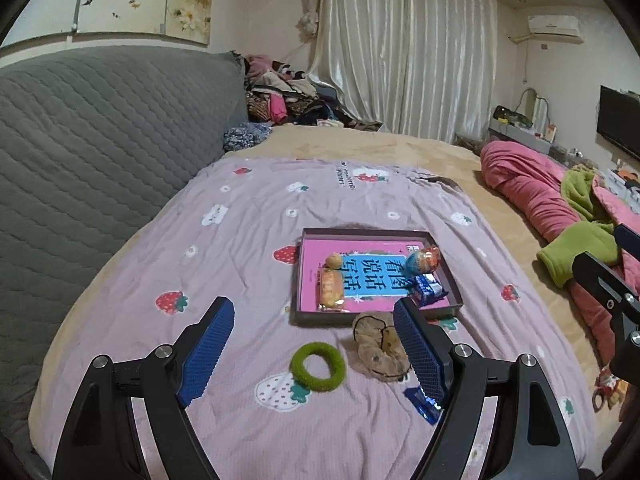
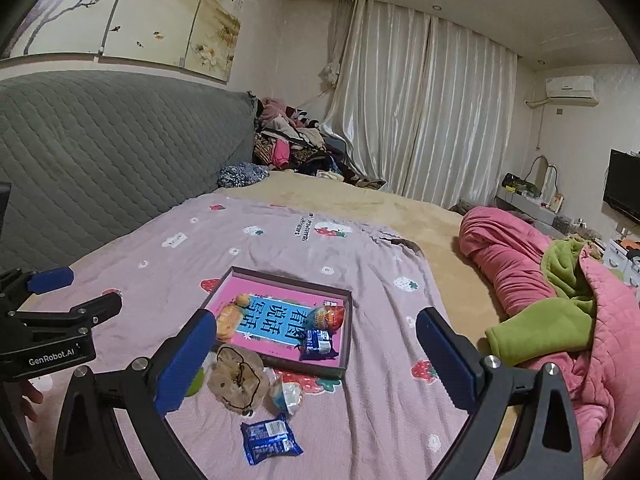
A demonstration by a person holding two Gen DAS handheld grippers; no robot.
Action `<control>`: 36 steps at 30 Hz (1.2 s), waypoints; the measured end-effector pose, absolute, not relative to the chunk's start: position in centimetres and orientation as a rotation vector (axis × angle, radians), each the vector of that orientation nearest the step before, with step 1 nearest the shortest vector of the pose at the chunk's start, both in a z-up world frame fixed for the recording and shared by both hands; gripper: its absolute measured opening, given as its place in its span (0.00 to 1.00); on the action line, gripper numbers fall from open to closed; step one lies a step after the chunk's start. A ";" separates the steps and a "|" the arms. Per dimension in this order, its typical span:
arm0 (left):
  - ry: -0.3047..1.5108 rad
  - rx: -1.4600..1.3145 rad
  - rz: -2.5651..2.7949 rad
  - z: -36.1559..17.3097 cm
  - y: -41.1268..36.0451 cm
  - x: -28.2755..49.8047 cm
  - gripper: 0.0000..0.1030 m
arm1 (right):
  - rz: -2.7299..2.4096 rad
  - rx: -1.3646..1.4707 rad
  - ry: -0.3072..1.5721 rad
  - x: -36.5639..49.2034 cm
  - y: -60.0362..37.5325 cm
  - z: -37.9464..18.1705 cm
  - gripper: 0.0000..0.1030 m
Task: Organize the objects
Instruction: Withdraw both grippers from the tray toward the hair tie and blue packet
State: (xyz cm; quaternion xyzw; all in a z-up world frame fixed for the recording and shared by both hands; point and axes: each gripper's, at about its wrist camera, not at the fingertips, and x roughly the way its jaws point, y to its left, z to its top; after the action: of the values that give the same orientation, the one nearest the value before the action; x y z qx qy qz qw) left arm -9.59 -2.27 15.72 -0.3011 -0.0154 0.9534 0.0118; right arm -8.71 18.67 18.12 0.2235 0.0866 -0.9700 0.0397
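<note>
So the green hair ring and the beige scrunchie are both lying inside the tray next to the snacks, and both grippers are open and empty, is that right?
Not quite. The green hair ring and the beige scrunchie lie on the pink bedspread, in front of the tray, not inside it; the left wrist view shows this. The rest holds: the left gripper and the right gripper are open and empty.

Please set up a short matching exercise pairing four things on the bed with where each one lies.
Things:
1. green hair ring
2. orange biscuit packet
3. blue snack packet
4. pink quilt

Places:
A. inside the shallow box, on the pink book
B. on the lilac sheet, nearest the right gripper's camera
C. bunched on the tan blanket toward the television
D. on the lilac sheet, beside the brown plush scrunchie

Pairs: 1-D, 2-A, 3-B, 4-C
</note>
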 end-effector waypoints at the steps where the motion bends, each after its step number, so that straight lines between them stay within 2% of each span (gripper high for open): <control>1: -0.045 -0.936 2.972 15.7 -2.2 -9.2 0.81 | -2.974 0.682 0.262 -8.3 18.7 18.2 0.98; 17: -0.022 -0.941 2.945 15.5 -0.9 -3.8 0.81 | -2.964 0.721 0.324 -3.1 18.7 17.4 0.98; 36: -0.003 -1.014 2.922 12.7 -0.7 -1.7 0.81 | -2.958 0.781 0.309 -1.0 19.6 15.5 0.98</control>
State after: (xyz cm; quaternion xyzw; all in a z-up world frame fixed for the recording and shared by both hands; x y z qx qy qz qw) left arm -1.69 -0.66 12.73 -0.3278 -0.0010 0.9444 0.0243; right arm -1.02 19.60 15.51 0.2538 0.1004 -0.9615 0.0333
